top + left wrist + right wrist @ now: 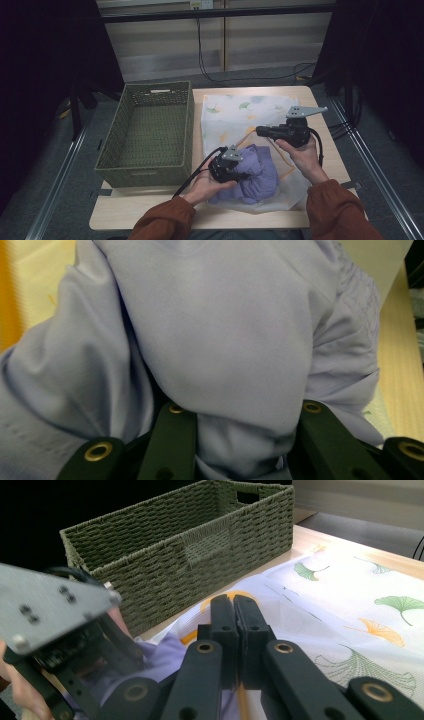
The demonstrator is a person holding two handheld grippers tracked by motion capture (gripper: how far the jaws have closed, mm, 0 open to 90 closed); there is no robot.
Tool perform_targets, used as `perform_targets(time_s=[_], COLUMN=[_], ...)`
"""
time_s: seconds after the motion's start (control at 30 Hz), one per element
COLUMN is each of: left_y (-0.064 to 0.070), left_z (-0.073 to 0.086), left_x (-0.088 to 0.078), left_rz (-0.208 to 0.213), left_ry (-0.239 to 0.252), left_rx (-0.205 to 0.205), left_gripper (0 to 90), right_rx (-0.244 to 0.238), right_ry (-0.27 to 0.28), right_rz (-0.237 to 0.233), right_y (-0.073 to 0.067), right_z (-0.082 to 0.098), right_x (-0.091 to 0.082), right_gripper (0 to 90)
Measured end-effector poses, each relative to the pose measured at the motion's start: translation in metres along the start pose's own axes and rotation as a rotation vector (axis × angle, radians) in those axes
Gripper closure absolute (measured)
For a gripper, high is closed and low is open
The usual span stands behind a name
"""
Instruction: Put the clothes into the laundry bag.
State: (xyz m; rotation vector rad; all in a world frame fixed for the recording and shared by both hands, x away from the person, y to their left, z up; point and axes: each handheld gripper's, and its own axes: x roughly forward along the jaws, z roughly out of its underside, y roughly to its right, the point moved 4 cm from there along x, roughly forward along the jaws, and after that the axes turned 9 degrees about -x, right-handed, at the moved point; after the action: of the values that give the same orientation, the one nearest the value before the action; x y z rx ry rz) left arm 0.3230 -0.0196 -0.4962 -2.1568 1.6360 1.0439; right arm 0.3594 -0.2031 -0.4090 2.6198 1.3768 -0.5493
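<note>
Gripping a soft, bunched lavender garment (257, 172), the left gripper (239, 172) has its two black jaws clamped on a thick fold of the smooth, matte fabric, which bulges between them in the left gripper view (235, 365). The garment lies crumpled on a thin white cloth (235, 112) printed with green and orange ginkgo leaves, at about 5 o'clock on the pale wooden table (150, 210). The right gripper (260, 131), at 1 o'clock from the garment, has its jaws pressed flat together with nothing between them (234, 630). At 9 o'clock of the cloth stands a rectangular olive-green woven basket (127, 170), its walls coarsely braided, with a cut-out handle slot (248, 496).
</note>
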Motion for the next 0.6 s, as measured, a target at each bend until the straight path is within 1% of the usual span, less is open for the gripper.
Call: perform_targets(time_s=[0.03,0.07,0.1,0.13,0.17,0.2,0.23,0.27,0.33,0.37,0.4,0.43,0.47,0.5,0.53,0.57,0.6], left_y=[-0.001,-0.001,-0.002,-0.003,-0.003,-0.004,-0.004,-0.006,-0.006,-0.008,-0.007,-0.007,-0.009,-0.008,-0.010,-0.011,-0.011], left_z=[0.001,0.001,0.004,0.005,0.005,0.010,0.010,0.012,0.011,0.011,0.011,0.011,0.011,0.010,0.010,0.009,0.009], left_x=[0.001,0.001,0.005,0.008,0.008,0.015,0.015,0.019,0.020,0.018,0.019,0.019,0.016,0.017,0.015,0.012,0.012], left_rz=[-0.010,-0.010,-0.023,-0.027,-0.027,-0.043,-0.043,-0.037,-0.044,-0.047,-0.043,-0.043,-0.052,-0.044,-0.046,-0.056,-0.056], left_ry=[-0.027,-0.027,-0.032,-0.032,-0.032,-0.048,-0.048,-0.045,-0.050,-0.068,-0.043,-0.043,-0.072,-0.038,-0.056,-0.054,-0.054], left_rx=[0.014,0.014,0.007,0.019,0.019,0.005,0.005,-0.005,-0.003,0.022,-0.012,-0.012,0.008,-0.019,0.004,-0.006,-0.006], left_gripper=[72.8,72.7,72.4,71.9,71.6,71.3,71.2,71.1,70.9,70.6,70.0,68.8,68.8,67.9,67.2,64.6,63.1], right_rx=[-0.001,-0.001,0.000,-0.002,-0.002,-0.003,-0.003,-0.001,-0.002,-0.003,-0.002,-0.002,-0.001,0.001,0.001,0.002,0.003], right_ry=[0.003,0.003,0.004,0.004,0.004,0.005,0.005,-0.003,-0.008,-0.010,-0.012,-0.012,-0.013,-0.014,-0.015,-0.023,-0.023], right_rz=[-0.003,-0.003,-0.002,0.000,0.000,-0.002,-0.002,-0.001,-0.003,-0.004,-0.003,-0.003,-0.004,-0.003,-0.004,-0.006,-0.006], right_y=[0.000,0.000,-0.001,-0.001,-0.001,0.000,0.000,-0.001,-0.001,-0.002,-0.002,-0.002,-0.002,-0.002,-0.002,-0.002,-0.002], right_z=[-0.001,-0.001,-0.001,-0.001,-0.001,-0.001,-0.001,0.000,0.000,0.000,0.001,0.001,0.001,0.002,0.002,0.004,0.004], right_x=[0.000,0.000,-0.001,-0.001,-0.001,-0.001,-0.001,-0.001,-0.001,-0.001,-0.001,-0.001,-0.001,-0.001,-0.001,0.000,0.000], right_gripper=[88.5,88.5,88.5,88.5,88.5,88.5,88.5,88.5,88.5,88.5,88.5,88.5,88.5,88.5,88.5,88.5,88.5])
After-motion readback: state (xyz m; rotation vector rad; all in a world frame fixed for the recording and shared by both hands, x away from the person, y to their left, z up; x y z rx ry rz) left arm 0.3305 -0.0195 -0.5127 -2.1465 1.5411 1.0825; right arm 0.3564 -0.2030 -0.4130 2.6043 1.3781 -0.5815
